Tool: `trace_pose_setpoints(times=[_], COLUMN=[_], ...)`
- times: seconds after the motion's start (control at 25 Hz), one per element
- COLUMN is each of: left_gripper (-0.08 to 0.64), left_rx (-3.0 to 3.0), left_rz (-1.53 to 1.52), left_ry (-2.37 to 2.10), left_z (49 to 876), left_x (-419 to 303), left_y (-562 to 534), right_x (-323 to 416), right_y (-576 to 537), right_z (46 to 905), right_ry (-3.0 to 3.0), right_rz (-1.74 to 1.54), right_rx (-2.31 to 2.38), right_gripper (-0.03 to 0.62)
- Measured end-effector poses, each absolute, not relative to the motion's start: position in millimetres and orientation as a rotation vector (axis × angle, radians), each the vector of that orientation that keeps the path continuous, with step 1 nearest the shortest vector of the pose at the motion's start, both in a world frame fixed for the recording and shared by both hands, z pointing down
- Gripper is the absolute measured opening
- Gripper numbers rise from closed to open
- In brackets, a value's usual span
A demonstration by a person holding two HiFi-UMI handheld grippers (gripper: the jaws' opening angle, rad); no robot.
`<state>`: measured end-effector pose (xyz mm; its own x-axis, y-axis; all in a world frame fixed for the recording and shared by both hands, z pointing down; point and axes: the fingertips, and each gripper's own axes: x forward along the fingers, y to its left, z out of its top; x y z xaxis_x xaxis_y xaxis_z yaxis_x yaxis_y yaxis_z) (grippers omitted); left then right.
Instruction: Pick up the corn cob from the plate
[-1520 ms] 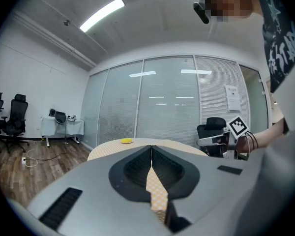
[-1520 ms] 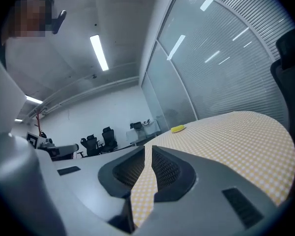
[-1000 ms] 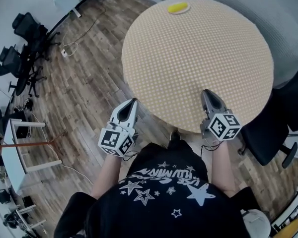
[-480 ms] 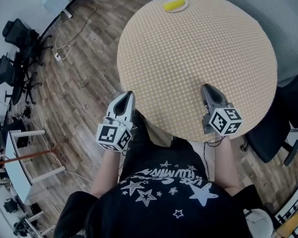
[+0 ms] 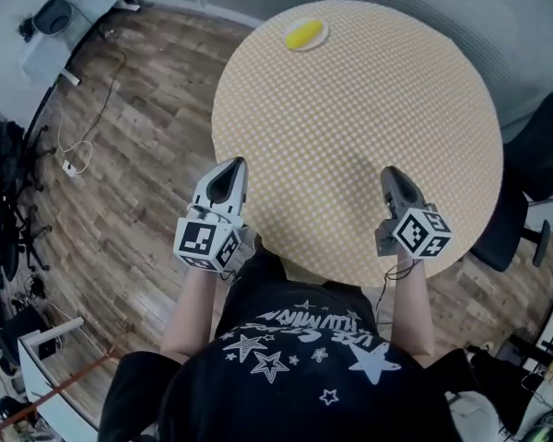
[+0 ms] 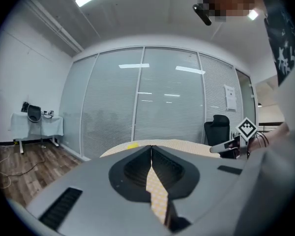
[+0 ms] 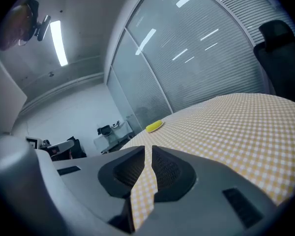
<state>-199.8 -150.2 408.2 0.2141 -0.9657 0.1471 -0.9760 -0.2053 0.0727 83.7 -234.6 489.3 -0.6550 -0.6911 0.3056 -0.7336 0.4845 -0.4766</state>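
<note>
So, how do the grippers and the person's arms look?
The left gripper and right gripper are grey, tapering to a point, each with a white cube of black square markers. A thin black cable hangs under the right one. Black T-shirt, white stars.

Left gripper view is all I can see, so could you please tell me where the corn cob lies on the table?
Observer: The corn cob lies on a small white plate at the far edge of the round table, across from both grippers.
Operator: Thank you. Is the right gripper holding anything?
Observer: No. The right gripper is shut and empty, over the near right part of the table.
Operator: And where does my left gripper sit relative to the table?
Observer: In the head view, the left gripper has its tip just over the table's near left edge.
</note>
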Motion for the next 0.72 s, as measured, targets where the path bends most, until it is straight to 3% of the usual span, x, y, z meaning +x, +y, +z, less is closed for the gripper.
trace_pose_setpoints(times=[0.36,0.72], left_gripper=[0.009,0.009], left_rx=[2.446,2.436], left_rz=[0.154,0.125], left_ry=[-1.644,-1.720], left_z=[430.0,414.0], left_x=[-272.6,-267.2], left_y=[-192.2,-230.2], right_x=[1.9,50.2], right_y=[-225.6,-231.2], right_z=[479.9,475.8], right_ry=[-2.568,-2.517], right_rz=[1.013,1.032], right_rx=[1.509,1.614], right_gripper=[0.055,0.055])
